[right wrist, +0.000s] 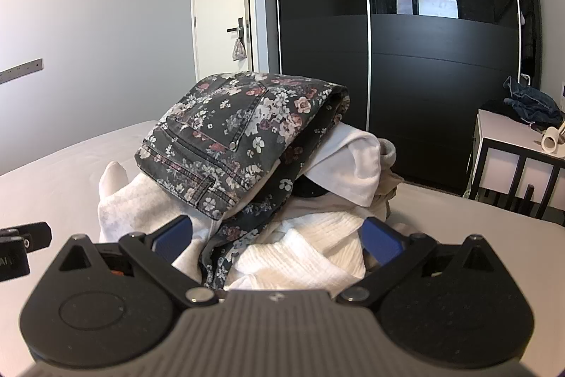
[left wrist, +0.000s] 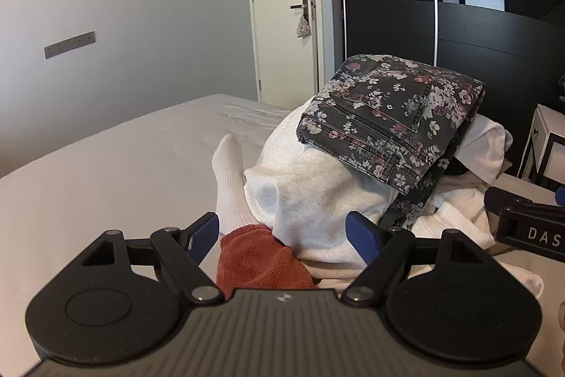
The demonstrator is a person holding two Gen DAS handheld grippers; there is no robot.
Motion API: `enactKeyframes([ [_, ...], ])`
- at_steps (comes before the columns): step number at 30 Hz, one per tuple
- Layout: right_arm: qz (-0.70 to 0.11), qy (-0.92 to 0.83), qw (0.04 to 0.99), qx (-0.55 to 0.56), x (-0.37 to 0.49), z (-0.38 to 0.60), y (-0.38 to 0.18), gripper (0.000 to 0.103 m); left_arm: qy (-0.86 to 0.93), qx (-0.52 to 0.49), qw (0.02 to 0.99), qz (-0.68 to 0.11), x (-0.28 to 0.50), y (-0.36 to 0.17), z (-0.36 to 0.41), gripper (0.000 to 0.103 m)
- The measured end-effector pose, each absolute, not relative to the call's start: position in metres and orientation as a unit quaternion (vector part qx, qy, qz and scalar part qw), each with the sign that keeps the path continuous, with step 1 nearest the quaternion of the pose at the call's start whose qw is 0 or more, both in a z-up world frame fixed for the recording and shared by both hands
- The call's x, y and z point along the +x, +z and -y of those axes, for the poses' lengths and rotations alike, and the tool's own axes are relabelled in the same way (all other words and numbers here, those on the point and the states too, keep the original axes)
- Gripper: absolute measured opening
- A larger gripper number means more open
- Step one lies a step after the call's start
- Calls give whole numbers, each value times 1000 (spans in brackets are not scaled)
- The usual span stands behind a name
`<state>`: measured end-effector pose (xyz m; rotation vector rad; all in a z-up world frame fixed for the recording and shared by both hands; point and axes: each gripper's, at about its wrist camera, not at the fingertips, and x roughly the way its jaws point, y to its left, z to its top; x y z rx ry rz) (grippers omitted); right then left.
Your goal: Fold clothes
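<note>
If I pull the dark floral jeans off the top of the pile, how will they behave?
The folded dark floral jeans look like thick denim, so probably heavy and fairly stiff. They will likely unfold and hang when lifted by one edge. They rest tilted on the light grey sweatshirt, so they may slide.

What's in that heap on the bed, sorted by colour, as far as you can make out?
Floral dark: 1, the folded jeans on top.
Rust red: 1, a fuzzy towel at the front.
White or pale: at least 4, the sock, the grey-white sweatshirt, the ribbed knit, the smooth white top.
Total: about 6; more may be buried.
</note>
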<state>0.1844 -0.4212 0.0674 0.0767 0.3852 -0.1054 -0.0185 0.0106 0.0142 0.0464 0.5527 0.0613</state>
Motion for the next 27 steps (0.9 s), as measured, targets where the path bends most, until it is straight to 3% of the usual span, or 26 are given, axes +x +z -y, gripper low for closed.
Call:
enactKeyframes([
  [27, -206, -39, 977, 30, 183, 421, 70, 103, 44, 52, 962, -265, -24, 17, -3, 93],
])
